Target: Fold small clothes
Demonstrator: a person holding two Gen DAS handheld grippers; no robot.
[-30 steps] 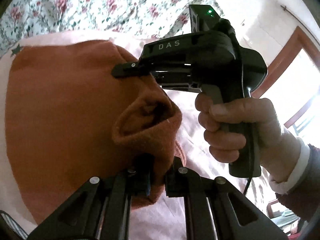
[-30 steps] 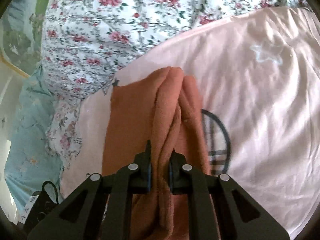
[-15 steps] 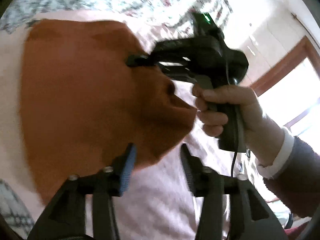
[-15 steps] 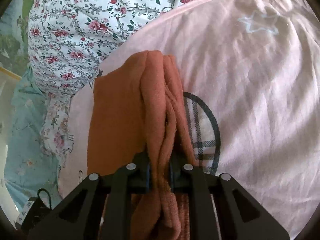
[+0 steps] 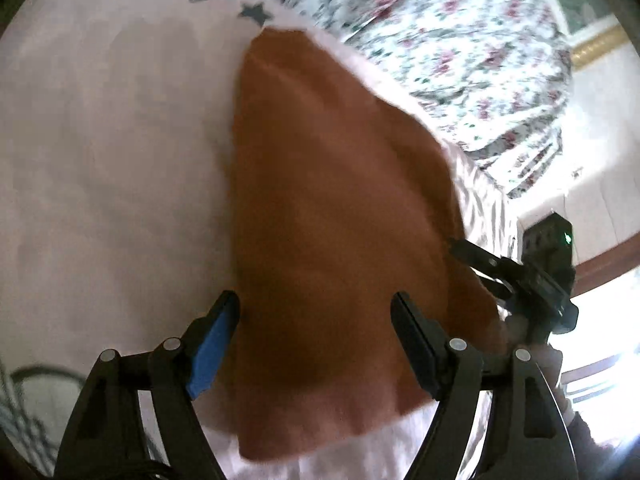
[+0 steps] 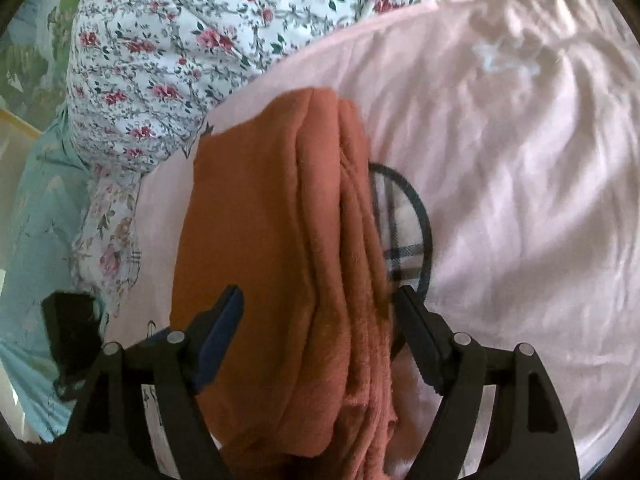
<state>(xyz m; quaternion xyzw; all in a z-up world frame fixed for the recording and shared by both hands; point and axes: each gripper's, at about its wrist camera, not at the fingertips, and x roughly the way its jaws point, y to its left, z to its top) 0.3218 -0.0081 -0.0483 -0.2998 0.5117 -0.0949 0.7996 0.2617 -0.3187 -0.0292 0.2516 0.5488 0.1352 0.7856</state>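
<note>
A folded rust-orange garment (image 5: 340, 220) lies flat on a pink cloth (image 5: 100, 160); in the right wrist view the orange garment (image 6: 280, 260) shows stacked folds along its right edge. My left gripper (image 5: 316, 332) is open, its fingers on either side of the garment's near end, holding nothing. My right gripper (image 6: 318, 320) is open too, fingers spread over the garment's near end. The right gripper also shows in the left wrist view (image 5: 480, 272) at the garment's right edge.
The pink cloth (image 6: 500, 160) has a star print and a plaid circle motif (image 6: 404, 232) beside the garment. A floral bedsheet (image 6: 160, 60) lies beyond. A pale blue fabric (image 6: 32, 220) lies at the left. A window and wooden frame (image 5: 608, 264) are at the right.
Both grippers have opened and let go of the orange garment, which now lies flat. The left gripper swung round to face along the garment.
</note>
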